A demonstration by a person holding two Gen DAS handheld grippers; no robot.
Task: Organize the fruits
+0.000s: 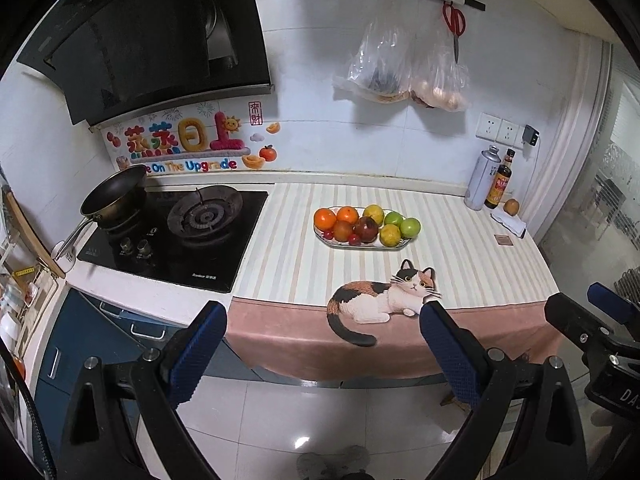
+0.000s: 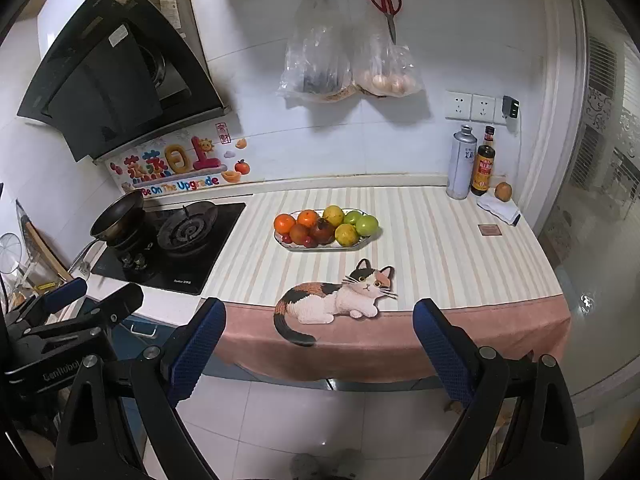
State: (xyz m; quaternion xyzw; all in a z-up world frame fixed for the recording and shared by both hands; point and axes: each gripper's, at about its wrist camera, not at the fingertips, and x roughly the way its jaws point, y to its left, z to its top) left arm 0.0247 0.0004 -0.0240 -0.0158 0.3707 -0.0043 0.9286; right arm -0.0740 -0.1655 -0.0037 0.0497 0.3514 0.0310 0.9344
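Note:
A white oval plate (image 1: 402,245) (image 2: 362,242) sits mid-counter on the striped cloth, piled with oranges (image 1: 325,219) (image 2: 284,224), yellow citrus (image 1: 389,235) (image 2: 346,234), green fruits (image 1: 411,227) (image 2: 367,225), a dark red pomegranate (image 1: 366,228) (image 2: 322,230) and small red cherries (image 1: 353,239). My left gripper (image 1: 322,316) is open and empty, held in front of the counter edge, well short of the plate. My right gripper (image 2: 318,314) is open and empty too, beside it; its fingers (image 1: 612,302) show at the left view's right edge.
A black gas hob (image 1: 176,236) with a frying pan (image 1: 114,196) is at the left. A metal can (image 2: 461,164), a sauce bottle (image 2: 483,170), a brown fruit (image 2: 503,191) and a folded cloth (image 2: 500,208) stand at the back right. Bags (image 2: 348,64) and scissors hang above.

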